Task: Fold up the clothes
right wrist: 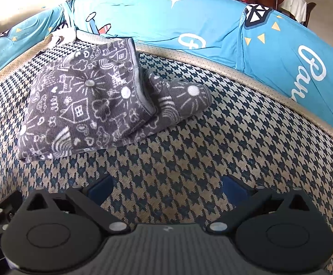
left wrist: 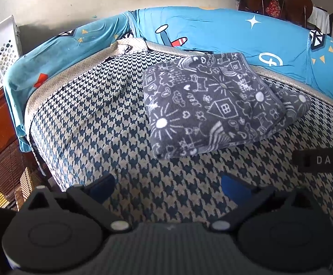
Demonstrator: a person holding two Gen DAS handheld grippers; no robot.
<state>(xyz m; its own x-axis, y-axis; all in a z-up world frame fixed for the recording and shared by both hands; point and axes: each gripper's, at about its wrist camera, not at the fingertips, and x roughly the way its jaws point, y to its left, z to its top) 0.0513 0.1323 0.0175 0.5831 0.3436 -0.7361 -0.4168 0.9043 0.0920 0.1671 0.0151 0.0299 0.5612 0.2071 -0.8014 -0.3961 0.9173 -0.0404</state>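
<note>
a folded grey cloth (left wrist: 212,105) lies on a mattress (left wrist: 93,119), towards its far side and near the blue sheet (left wrist: 223,29) bunched along the back edge. the cloth is fleecy, printed with white doodles of houses, suns, clouds and hearts, and folded into a rough rectangle with a bound hem along one edge. in the right wrist view a second layer or end of the cloth (right wrist: 184,98) sticks out from under the top fold to the right, rumpled and rounded. the mattress is covered in a knitted houndstooth weave of dark blue and beige, with a beige dotted border (left wrist: 58,75) round its rim. the blue sheet is smooth and printed with a plane, stars, triangles and white script. beyond the mattress, in the left wrist view, a white perforated basket (left wrist: 1,52) stands at the left and dark wooden chairs (left wrist: 281,0) at the far right.

nothing lies between either tool and the cloth. the left hand-held gripper (left wrist: 166,185) hangs above bare mattress with its blue-padded fingers spread wide and empty, well short of the cloth. the right hand-held gripper (right wrist: 166,185) is likewise spread wide, holding nothing, over bare weave, the cloth ahead and to its left.
</note>
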